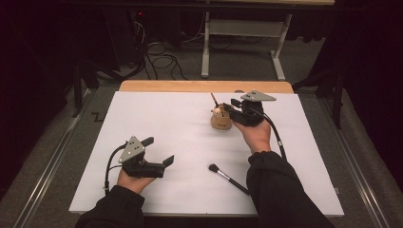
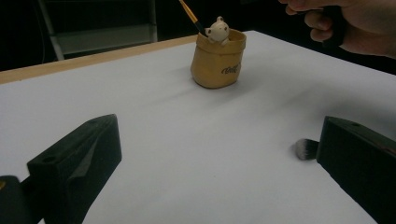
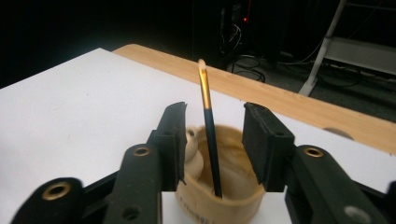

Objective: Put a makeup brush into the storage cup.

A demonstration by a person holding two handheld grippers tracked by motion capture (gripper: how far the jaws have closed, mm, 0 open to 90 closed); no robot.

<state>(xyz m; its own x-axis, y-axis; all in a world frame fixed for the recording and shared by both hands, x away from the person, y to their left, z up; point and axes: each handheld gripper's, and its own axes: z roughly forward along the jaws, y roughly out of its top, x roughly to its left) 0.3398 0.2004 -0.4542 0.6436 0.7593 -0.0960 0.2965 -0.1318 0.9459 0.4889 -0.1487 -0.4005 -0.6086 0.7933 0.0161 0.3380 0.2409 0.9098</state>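
Item: small tan bag-shaped holder with a pale bear figure at its rim (image 1: 221, 119), standing upright toward the far side of the white worktop (image 1: 157, 118). It is holding one slim dark-handled brush with a gold ferrule (image 3: 208, 130), which is leaning in the opening, tip up.

Right claw (image 3: 212, 140): jaws are standing parted on either side of the brush handle, touching it on neither side, just above the holder's rim. Judged step: releasing the brush into the holder. Advice: keeping the jaws wide and drawing straight back, so no pad is catching the handle or tipping the light holder.

Left claw (image 1: 158, 151): open, gripping nothing, hovering over the near left of the worktop.

Item: black-handled fluffy makeup brush (image 1: 227, 177), lying flat on the near worktop, well apart from the holder, bristles pointing toward the left claw. Likely next pick: gripping mid-handle, not the bristles.
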